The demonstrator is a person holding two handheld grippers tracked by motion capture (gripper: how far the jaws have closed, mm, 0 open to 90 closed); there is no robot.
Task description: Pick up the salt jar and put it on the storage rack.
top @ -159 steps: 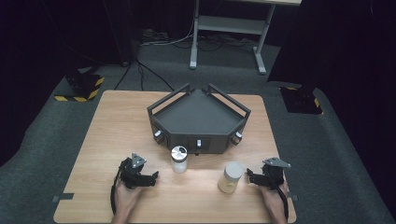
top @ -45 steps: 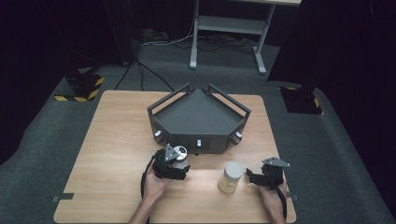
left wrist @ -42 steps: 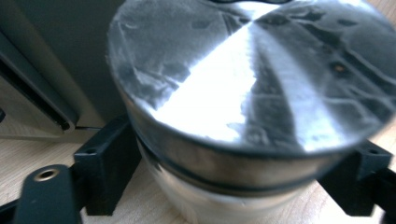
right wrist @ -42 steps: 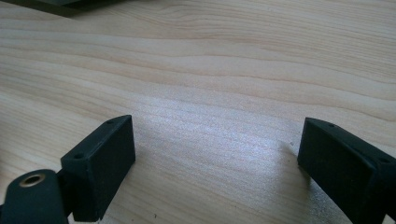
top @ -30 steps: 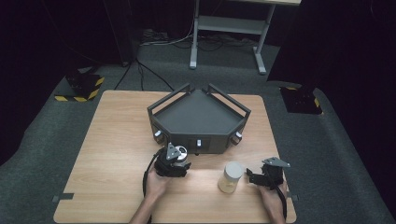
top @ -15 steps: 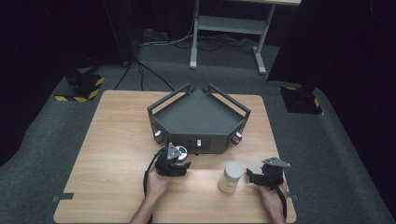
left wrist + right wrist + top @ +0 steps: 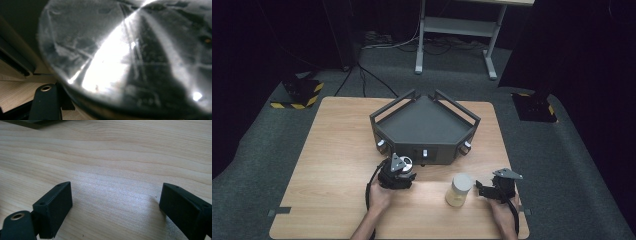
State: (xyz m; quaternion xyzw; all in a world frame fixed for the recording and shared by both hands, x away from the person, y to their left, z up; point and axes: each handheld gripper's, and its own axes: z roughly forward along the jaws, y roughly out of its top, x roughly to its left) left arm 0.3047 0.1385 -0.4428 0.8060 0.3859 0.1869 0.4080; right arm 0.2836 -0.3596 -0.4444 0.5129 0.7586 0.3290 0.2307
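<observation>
A small clear jar with a silvery lid (image 7: 406, 161) stands on the wooden table just in front of the dark tray (image 7: 422, 125). My left gripper (image 7: 398, 173) is shut on this jar from the near side. In the left gripper view the jar's glassy wall (image 7: 125, 57) sits right against the camera, with one black jaw showing at the lower left. A second, pale jar (image 7: 459, 190) stands to the right. My right gripper (image 7: 483, 188) rests beside it, apart from it, with its jaws open over bare wood (image 7: 115, 205).
The angular dark tray with raised rails and front knobs (image 7: 381, 143) takes up the table's middle. The table (image 7: 327, 150) has bare wood to the left. A metal stand (image 7: 457, 25) and black-and-yellow floor blocks (image 7: 299, 92) lie beyond the far edge.
My left gripper moved from the table's left to the silvery-lidded jar and has stayed around it over the last second. My right gripper and the pale jar have not moved.
</observation>
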